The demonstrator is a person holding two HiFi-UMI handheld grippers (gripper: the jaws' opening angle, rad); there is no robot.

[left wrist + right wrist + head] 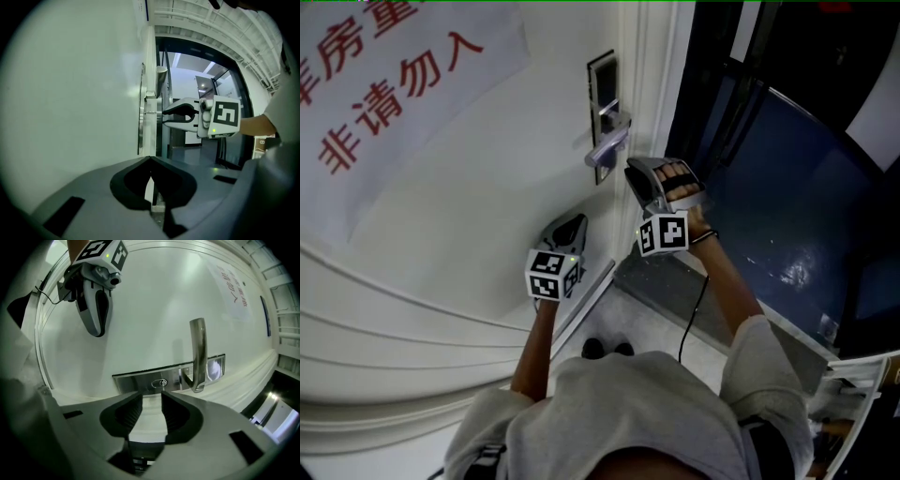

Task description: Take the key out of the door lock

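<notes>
The grey plastic left gripper (575, 223) is held low on a bare forearm (534, 342), jaws together. The grey plastic right gripper (634, 171) sits higher, jaws apart and empty.

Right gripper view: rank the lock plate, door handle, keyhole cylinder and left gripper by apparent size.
1. left gripper and lock plate: about alike, and the gripper may be nearer, so not ranked
2. door handle
3. keyhole cylinder, smallest

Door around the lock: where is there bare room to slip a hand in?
Bare door face lies between the paper sign and the lock plate. Crowded at the handle: the right gripper faces the keyhole, the left gripper nearby.
</notes>
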